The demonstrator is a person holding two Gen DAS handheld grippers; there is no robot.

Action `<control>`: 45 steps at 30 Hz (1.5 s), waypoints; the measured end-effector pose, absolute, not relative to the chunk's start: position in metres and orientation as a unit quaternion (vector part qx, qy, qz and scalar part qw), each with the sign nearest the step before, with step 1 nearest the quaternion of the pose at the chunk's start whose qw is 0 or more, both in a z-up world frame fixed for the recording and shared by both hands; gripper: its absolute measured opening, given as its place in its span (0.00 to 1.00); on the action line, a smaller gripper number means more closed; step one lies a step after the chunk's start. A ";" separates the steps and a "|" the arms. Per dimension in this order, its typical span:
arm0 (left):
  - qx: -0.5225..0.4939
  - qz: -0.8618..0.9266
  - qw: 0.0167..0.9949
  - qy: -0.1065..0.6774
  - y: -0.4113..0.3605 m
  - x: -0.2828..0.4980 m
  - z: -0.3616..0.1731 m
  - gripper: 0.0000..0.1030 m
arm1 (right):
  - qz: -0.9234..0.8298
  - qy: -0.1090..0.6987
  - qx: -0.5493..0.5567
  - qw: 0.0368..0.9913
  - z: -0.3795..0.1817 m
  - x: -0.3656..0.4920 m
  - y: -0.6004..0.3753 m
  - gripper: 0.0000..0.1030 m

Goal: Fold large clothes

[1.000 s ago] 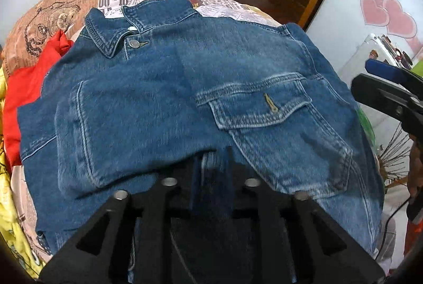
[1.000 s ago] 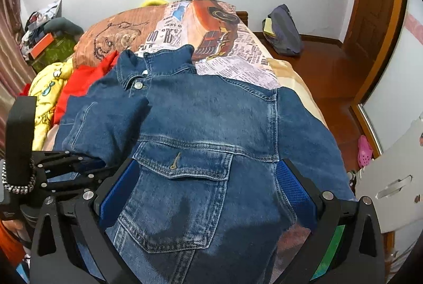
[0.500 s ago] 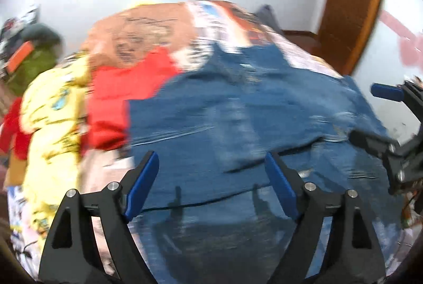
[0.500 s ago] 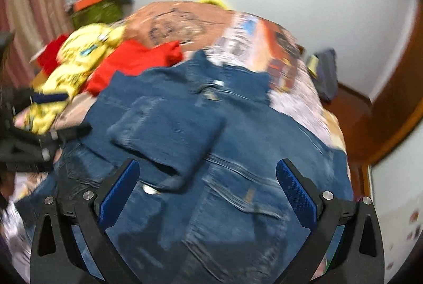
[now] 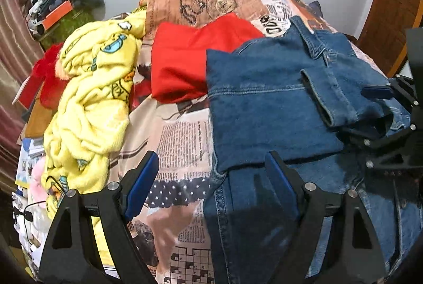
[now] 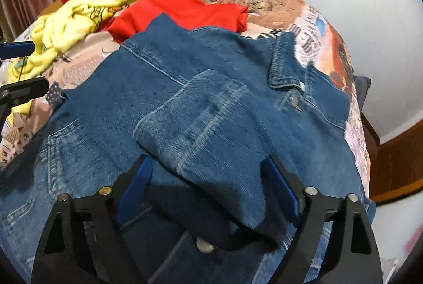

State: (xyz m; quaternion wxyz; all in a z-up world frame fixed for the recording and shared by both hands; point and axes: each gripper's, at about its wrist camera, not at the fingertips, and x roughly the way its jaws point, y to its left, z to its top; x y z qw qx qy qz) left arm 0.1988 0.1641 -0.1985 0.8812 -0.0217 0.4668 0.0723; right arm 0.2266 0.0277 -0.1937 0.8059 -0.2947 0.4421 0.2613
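Observation:
A blue denim jacket [image 5: 264, 104] lies on the bed, one sleeve folded across its front [image 6: 195, 120]. My left gripper [image 5: 211, 181] is open and empty, above the jacket's left edge near the hem. My right gripper [image 6: 208, 186] is open, its jaws straddling the cuff end of the folded sleeve; it also shows at the right edge of the left wrist view [image 5: 396, 120]. The jacket's collar [image 6: 285, 67] points to the far side.
A red garment [image 5: 190, 62] lies beyond the jacket. A yellow fleece [image 5: 90, 104] is heaped at the left. The bed cover [image 5: 182, 141] has a newspaper print. A wooden door [image 5: 391, 9] stands at the right.
My left gripper let go of the sleeve, opened and swung left to the jacket's edge. My right gripper moved in over the folded sleeve's cuff.

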 end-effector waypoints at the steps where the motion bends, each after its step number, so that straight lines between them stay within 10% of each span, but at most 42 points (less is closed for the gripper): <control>1: -0.023 0.072 0.880 0.469 0.165 0.199 -0.201 0.79 | 0.267 0.445 -0.300 0.800 -0.197 0.229 0.031 0.65; 6: -0.025 0.069 0.878 0.472 0.162 0.204 -0.204 0.79 | 0.292 0.430 -0.284 0.805 -0.188 0.228 0.032 0.20; 9: -0.021 0.067 0.881 0.468 0.157 0.208 -0.200 0.79 | 0.296 0.417 -0.258 0.820 -0.173 0.228 0.025 0.14; 24: 0.002 0.025 0.895 0.445 0.101 0.247 -0.173 0.79 | 0.191 0.349 -0.082 0.914 -0.084 0.239 -0.123 0.12; 45: 0.042 -0.010 0.862 0.505 0.043 0.265 -0.218 0.79 | 0.105 0.472 -0.008 0.875 -0.169 0.228 -0.229 0.16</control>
